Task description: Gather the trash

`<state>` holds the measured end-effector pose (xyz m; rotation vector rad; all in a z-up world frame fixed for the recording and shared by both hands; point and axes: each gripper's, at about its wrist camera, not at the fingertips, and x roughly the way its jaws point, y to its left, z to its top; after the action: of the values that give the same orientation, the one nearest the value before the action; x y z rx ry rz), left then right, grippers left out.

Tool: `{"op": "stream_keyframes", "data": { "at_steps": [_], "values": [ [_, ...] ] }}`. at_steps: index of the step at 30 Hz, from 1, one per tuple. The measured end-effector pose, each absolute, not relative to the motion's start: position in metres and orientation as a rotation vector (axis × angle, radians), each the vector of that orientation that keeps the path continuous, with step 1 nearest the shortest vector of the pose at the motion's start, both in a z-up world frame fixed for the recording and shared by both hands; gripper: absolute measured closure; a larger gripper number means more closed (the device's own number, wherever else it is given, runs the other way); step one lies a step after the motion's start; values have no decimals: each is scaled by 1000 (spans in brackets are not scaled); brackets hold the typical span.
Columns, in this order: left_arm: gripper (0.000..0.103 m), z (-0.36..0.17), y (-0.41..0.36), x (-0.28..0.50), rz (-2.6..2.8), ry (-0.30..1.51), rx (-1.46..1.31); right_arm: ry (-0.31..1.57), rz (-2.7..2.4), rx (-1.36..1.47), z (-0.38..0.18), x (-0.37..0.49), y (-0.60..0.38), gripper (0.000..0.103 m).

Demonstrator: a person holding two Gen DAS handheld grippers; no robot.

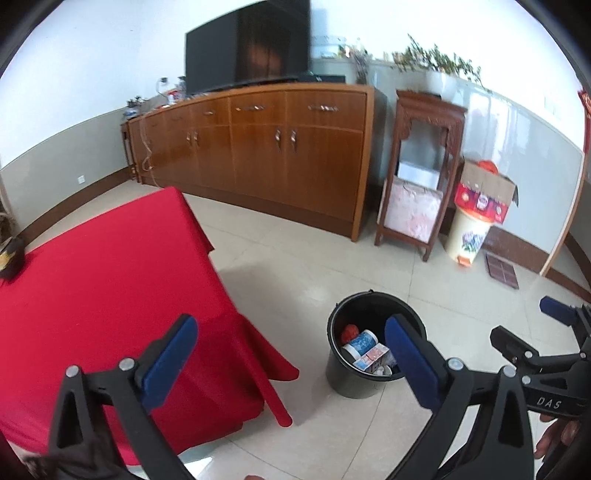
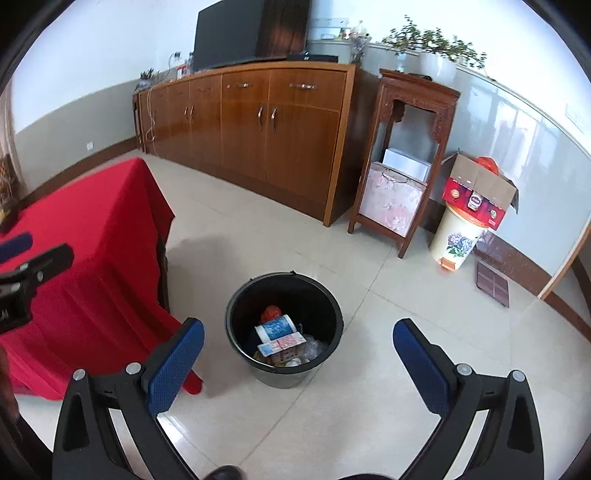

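Bucket (image 2: 284, 328): trash inside, beside the red-clothed table (image 2: 85, 236).
Left gripper (image 1: 291, 354): jaws wide, empty.
Right gripper (image 2: 299, 350): jaws wide, empty.
Risk: we judge a careless swing could tip the bucket.

Both wrist views high, angled down across the floor, sharing the black bucket (image 1: 373, 354) (image 2: 284, 328) and sideboard (image 1: 266, 147) (image 2: 255, 125).

Home living room: television (image 2: 236, 33) on long wooden sideboard (image 2: 258, 133), tiled floor (image 2: 406, 332).

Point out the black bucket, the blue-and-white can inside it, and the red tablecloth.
black bucket (image 2: 236, 332): right wrist view, inner left wall.
blue-and-white can (image 2: 276, 327): right wrist view, its side.
red tablecloth (image 1: 103, 266): left wrist view, tabletop middle.
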<state>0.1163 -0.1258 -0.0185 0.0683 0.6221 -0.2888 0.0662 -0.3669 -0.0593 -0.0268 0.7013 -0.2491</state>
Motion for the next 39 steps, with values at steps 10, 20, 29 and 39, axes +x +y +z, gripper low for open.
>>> {"op": "stream_keyframes", "data": {
  "at_steps": [10,20,29,39],
  "values": [
    [1,27,-84,69,-267,522,31,644,-201,-78,-14,18,-320,0],
    [0,55,-54,31,-200,403,5,509,-210,-89,29,-9,-287,0],
    [0,49,-46,30,-199,403,-18,530,-213,-114,26,-10,-271,0],
    [0,47,-44,23,-201,404,-30,531,-212,-123,24,-11,-269,0]
  ]
}}
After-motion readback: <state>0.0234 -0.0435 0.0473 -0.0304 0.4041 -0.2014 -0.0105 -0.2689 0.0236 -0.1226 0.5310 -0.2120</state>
